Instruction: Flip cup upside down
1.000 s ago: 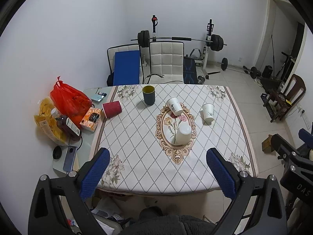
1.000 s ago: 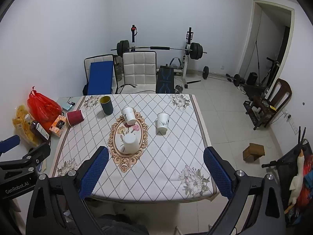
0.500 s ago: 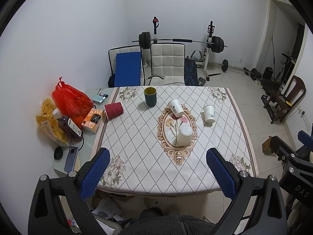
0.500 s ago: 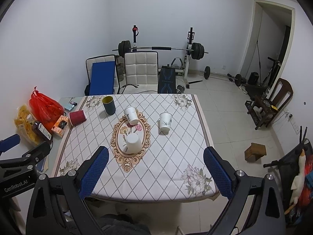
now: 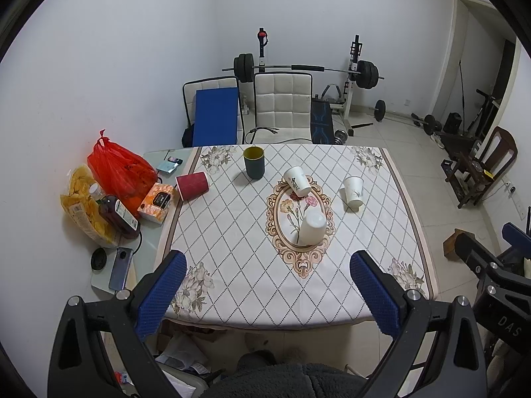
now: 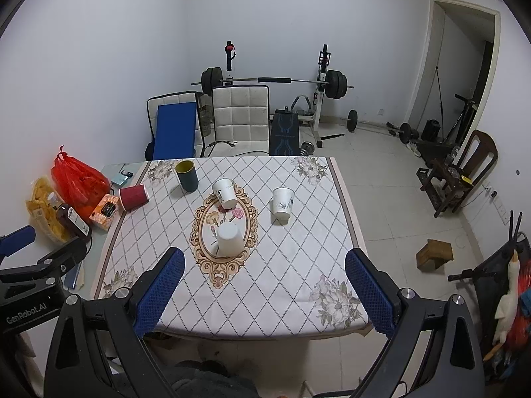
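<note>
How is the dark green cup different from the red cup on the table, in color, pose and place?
The dark green cup stands upright with its mouth up and shows a yellow inside; the red cup lies on its side. The green cup stands on the patterned tablecloth near the far edge; the red cup lies at the cloth's left border, beside the orange box. Neither cup is held: left gripper and right gripper are both open.

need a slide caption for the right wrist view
Open right gripper held back from a table bearing an inverted white paper cup.

White tablecloth (image 5: 232, 232) (diamond grid, floral medallion); white cups (image 5: 312, 229); dark green cup (image 5: 254, 162); red cup (image 5: 192, 185).
</note>
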Available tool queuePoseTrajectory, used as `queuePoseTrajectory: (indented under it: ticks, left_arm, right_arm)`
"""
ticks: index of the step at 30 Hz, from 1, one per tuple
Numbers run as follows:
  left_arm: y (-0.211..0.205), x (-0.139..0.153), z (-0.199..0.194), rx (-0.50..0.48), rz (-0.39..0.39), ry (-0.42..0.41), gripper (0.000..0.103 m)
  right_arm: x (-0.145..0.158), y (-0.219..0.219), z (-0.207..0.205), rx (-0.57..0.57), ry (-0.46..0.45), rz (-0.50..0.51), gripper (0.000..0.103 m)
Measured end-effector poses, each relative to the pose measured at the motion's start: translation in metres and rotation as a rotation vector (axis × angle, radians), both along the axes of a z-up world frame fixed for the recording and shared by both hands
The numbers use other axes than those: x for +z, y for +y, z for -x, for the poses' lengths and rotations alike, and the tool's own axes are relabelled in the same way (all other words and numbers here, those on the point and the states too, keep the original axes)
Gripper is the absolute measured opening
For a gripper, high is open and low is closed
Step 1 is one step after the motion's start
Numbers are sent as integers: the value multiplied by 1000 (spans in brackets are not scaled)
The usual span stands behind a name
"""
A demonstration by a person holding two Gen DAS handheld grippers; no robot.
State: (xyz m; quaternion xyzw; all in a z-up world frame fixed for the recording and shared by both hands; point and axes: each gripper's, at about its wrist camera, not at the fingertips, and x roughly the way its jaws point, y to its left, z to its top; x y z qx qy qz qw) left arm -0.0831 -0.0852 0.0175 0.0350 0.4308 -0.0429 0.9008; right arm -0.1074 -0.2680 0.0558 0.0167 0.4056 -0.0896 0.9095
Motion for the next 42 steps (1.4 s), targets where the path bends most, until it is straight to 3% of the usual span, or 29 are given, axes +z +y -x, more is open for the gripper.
queuePoseTrajectory:
  ticks: [42]
  left_arm:
    - [3, 2, 1, -1, 1, 0, 101]
  right_arm:
    - [1, 3, -1, -8, -4, -10, 99]
